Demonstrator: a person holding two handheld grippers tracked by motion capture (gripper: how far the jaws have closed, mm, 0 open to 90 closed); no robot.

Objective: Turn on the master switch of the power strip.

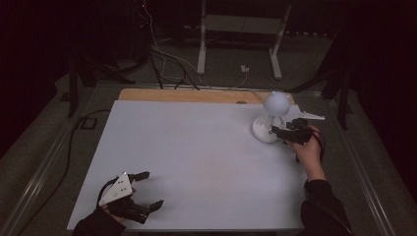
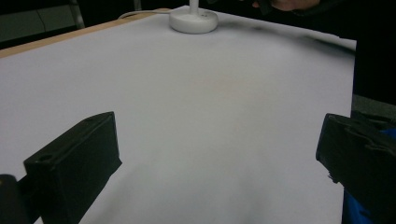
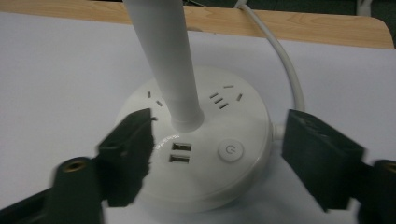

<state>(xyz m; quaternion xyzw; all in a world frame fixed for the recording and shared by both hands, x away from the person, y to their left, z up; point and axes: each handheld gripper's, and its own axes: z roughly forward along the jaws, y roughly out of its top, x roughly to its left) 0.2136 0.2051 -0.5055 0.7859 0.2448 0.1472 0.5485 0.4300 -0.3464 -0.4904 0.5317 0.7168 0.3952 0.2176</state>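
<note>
- White lamp (image 1: pixel 271 117), round head, stands at far right of tabletop (image 1: pixel 196 157).
- Right gripper (image 1: pixel 282 132) beside lamp base.
- Left gripper (image 1: pixel 147 189) near front-left edge, fingers (image 1: pixel 140 175) spread apart.

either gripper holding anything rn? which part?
Nothing held. Right gripper is open, jaws either side of the lamp base without closing on it. Left gripper is open over the bare table.

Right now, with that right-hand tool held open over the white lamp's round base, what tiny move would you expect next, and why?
Probably a slight push forward and down, so a finger meets the round power button. The right gripper is open, straddling the white round lamp base, and the button sits between its fingers. The left gripper rests open, far off.
</note>
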